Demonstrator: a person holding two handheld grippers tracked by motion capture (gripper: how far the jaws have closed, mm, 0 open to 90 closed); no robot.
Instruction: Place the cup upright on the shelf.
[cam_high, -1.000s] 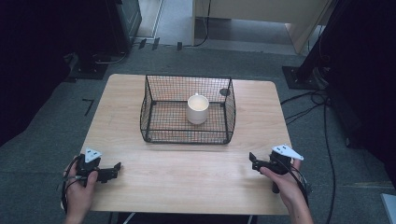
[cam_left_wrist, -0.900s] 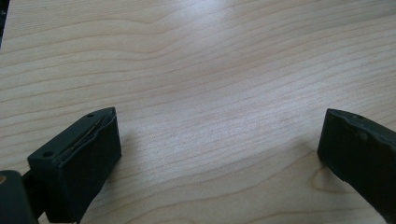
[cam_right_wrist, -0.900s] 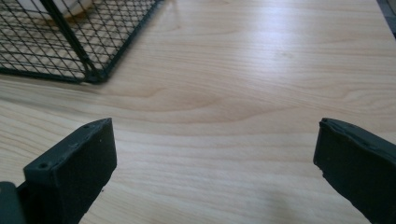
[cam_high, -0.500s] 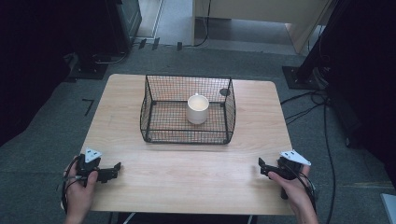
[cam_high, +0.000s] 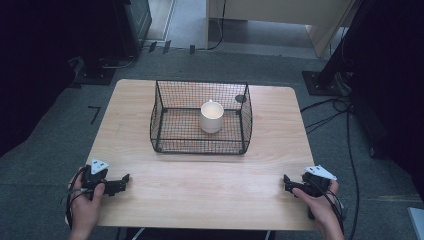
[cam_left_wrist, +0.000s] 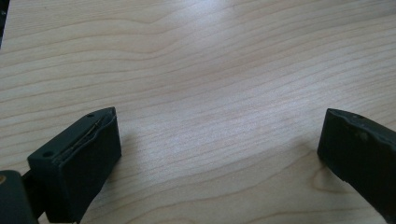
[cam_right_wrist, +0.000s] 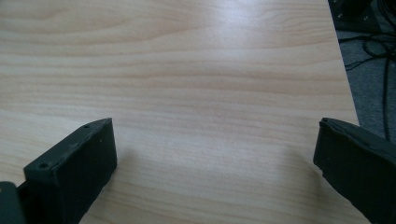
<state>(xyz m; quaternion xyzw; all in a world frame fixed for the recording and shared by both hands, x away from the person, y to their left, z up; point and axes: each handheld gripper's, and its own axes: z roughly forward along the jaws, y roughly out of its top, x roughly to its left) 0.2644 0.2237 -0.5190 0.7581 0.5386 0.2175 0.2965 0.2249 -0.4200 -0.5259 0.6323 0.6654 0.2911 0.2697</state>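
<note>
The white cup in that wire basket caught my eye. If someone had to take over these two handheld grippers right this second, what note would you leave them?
Left gripper: open, holding nothing, low over the near left corner of the wooden table.
Right gripper: open, holding nothing, at the near right edge.
Things: the white cup stands upright inside the black wire basket at the middle of the table's far half, apart from both grippers.
Done: nothing is gripped; cup and basket look untouched.
Left: probably reach forward to the basket and handle the cup, minding the mesh walls.
</note>
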